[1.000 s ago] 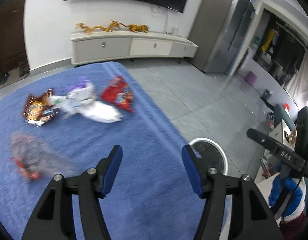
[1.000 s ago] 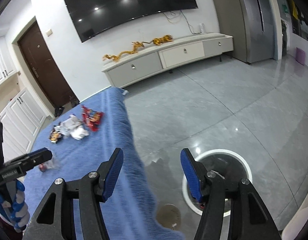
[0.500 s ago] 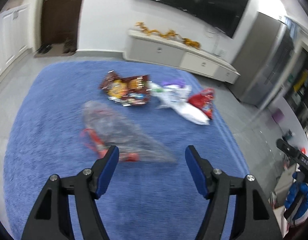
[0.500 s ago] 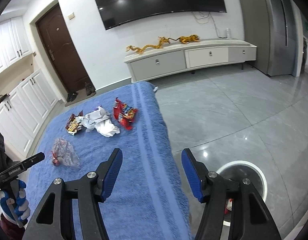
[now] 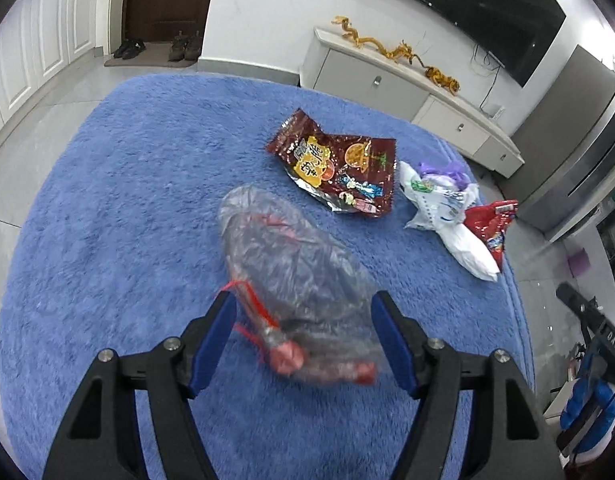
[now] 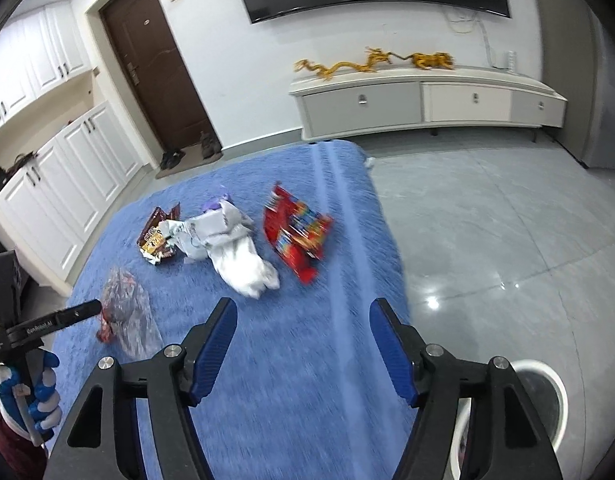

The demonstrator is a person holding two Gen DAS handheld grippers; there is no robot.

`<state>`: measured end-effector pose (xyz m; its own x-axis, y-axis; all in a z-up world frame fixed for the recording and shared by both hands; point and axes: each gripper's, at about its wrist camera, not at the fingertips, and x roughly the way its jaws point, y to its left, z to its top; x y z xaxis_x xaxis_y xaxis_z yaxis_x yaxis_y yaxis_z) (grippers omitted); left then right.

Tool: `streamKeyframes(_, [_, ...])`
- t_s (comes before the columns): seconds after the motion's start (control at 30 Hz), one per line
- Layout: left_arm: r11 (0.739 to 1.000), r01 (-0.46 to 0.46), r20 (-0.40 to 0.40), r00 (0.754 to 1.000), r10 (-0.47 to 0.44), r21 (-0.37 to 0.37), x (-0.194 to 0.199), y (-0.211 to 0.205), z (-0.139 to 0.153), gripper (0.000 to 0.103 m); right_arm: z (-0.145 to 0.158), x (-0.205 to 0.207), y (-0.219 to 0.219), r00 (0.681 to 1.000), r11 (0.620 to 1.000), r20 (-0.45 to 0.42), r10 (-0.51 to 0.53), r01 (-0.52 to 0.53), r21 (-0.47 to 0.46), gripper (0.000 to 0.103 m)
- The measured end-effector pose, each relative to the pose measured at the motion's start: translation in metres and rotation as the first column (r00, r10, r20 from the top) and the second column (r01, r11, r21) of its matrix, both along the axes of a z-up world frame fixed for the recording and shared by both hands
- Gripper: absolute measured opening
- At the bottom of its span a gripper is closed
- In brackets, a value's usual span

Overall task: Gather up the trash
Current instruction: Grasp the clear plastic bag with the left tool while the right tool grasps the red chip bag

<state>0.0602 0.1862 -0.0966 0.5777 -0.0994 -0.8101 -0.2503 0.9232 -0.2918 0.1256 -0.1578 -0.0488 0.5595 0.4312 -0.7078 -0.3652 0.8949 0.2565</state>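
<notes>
Trash lies on a blue rug (image 5: 107, 200). A clear plastic bag with red bits (image 5: 295, 272) lies right in front of my left gripper (image 5: 303, 320), whose open jaws stand on either side of its near end. Beyond it lie a brown snack wrapper (image 5: 339, 168), a crumpled white bag (image 5: 447, 208) and a red wrapper (image 5: 491, 228). My right gripper (image 6: 303, 328) is open and empty above the rug. In its view I see the white bag (image 6: 235, 252), the red wrapper (image 6: 299, 236), the brown wrapper (image 6: 157, 236), the clear bag (image 6: 125, 308) and a white round bin (image 6: 535, 404) at the lower right.
A white TV cabinet (image 6: 427, 100) with golden dragon figures stands against the far wall. White cupboards (image 6: 55, 184) and a brown door (image 6: 155, 64) are at the left. Grey tiled floor (image 6: 507, 220) lies right of the rug. The left hand-held tool (image 6: 19, 332) shows at the left edge.
My left gripper has swung left from the bin side and closed in on the clear bag, which now sits between its jaws. My right gripper has turned left from the floor and bin towards the rug.
</notes>
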Motion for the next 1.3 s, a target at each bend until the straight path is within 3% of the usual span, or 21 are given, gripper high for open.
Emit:
streamKeyframes(0.13, [1.0, 0.003, -0.033, 0.999, -0.003, -0.016, 0.016, -0.003, -0.009, 0.068, -0.005, 0.03, 0.026, 0.999, 0.998, 0.015, 0.046, -0.045, -0.031, 0.073])
streamKeyframes(0.47, [0.998, 0.03, -0.053, 0.998, -0.027, 0.048, 0.037, -0.014, -0.015, 0.066, -0.032, 0.093, 0.057, 0.999, 0.993, 0.017, 0.047, -0.045, -0.109, 0.073])
streamKeyframes(0.6, [0.997, 0.031, -0.057, 0.998, -0.027, 0.07, 0.039, -0.018, -0.018, 0.044, -0.041, 0.099, 0.059, 0.998, 0.992, -0.009, 0.068, -0.069, -0.109, 0.052])
streamKeyframes(0.77, [0.997, 0.029, -0.05, 0.998, -0.025, 0.07, 0.037, -0.019, -0.017, 0.021, -0.044, 0.087, 0.054, 0.995, 0.992, -0.019, 0.096, -0.097, -0.086, 0.029])
streamKeyframes(0.83, [0.998, 0.026, -0.036, 0.999, -0.024, 0.064, 0.032, -0.019, -0.015, 0.015, -0.042, 0.08, 0.055, 0.993, 0.99, -0.022, 0.115, -0.117, -0.073, 0.014])
streamKeyframes(1.03, [0.997, 0.025, 0.013, 1.0, -0.026, 0.07, 0.011, -0.022, 0.0, 0.012, -0.03, 0.051, 0.067, 0.973, 0.974, -0.022, 0.228, -0.228, -0.005, 0.009])
streamKeyframes(1.3, [0.997, 0.002, 0.056, 0.998, -0.006, 0.078, -0.019, -0.014, 0.02, 0.011, -0.017, -0.014, 0.092, 0.911, 0.909, -0.01, 0.412, -0.41, 0.076, 0.008])
